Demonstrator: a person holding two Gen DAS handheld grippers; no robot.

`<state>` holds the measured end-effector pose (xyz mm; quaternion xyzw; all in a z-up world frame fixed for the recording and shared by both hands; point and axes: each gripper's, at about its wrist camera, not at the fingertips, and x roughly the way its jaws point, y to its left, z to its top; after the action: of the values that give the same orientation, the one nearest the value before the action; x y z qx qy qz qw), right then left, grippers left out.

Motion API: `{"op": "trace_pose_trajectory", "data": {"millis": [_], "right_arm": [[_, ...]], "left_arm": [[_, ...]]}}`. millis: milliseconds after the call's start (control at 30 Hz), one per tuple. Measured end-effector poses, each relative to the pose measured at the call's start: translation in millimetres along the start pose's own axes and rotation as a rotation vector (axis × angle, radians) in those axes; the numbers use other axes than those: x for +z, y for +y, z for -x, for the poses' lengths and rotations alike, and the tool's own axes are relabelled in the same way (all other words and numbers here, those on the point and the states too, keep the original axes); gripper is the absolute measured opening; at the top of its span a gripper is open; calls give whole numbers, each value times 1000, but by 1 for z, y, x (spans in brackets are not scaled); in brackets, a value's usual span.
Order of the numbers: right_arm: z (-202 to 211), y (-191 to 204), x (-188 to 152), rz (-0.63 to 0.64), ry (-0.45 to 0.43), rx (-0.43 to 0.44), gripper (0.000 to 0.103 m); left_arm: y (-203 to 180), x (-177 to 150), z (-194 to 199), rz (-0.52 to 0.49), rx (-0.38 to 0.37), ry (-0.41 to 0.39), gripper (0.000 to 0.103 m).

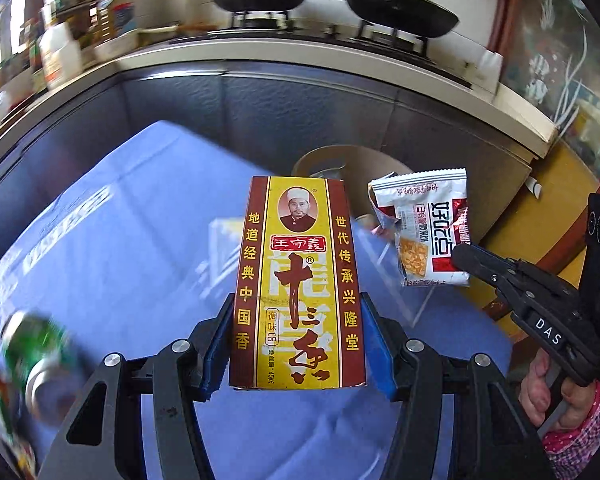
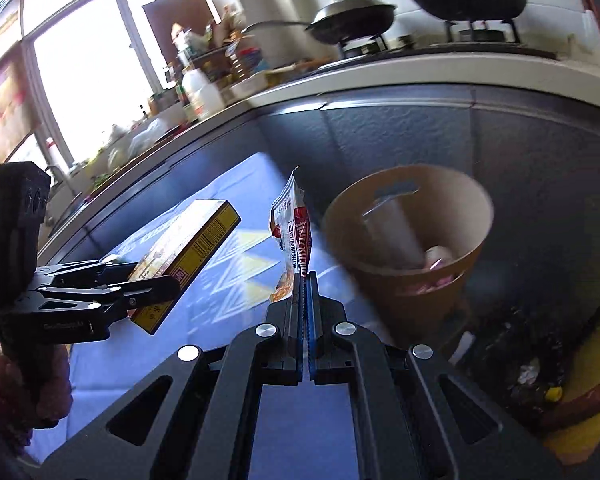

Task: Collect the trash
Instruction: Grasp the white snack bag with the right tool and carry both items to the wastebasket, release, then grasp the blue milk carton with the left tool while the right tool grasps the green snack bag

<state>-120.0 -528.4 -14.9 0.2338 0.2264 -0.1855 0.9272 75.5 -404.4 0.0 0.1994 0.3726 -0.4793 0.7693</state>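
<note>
Left claw [image 1: 298,344] grips the spice box [image 1: 298,280]; right claw [image 2: 305,280] pinches a snack wrapper [image 2: 294,224].

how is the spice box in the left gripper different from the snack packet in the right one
The spice box is a stiff yellow and brown carton with squared edges; the snack packet is a thin white and red wrapper, crumpled and torn open. The box fills a wide gap between the left gripper fingers, while the right gripper is pinched nearly closed on the packet's bottom edge. Both are held in the air near the brown bin.
</note>
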Motion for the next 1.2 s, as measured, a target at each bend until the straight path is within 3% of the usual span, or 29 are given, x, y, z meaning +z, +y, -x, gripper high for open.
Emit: {"op": "trace_pose_trajectory", "data": {"millis": [267,367,433,500,533,667,933,1100,1200], "right_arm": [[-37,-76,38,-45,-3,-147,1],[-60,-97,48,-71,23,-154,4],[-74,-108,50,-87,45,-175,9],[-81,-116,52,-123,62,-161,22],[-81,-117,52,-129,59,-158,23],[-69,-111,48,-113,21,-163,34],[-36,-78,45,-100,3,-92,34],[-28,-40,43,-80,11,-15,34],[-30,-12,32,-79,48,46,34]], "left_arm": [[-53,75,-81,-116,-109,125,59],[-67,92,-114,-142,-136,189,61],[-72,99,-132,-150,-98,211,82],[-71,105,-145,-140,-34,220,81],[-68,106,-146,-125,-22,226,76],[-55,104,-118,-36,-50,172,72],[-31,60,-35,48,-86,57,73],[11,-3,17,178,-106,42,74],[48,-50,49,267,-69,42,74]]}}
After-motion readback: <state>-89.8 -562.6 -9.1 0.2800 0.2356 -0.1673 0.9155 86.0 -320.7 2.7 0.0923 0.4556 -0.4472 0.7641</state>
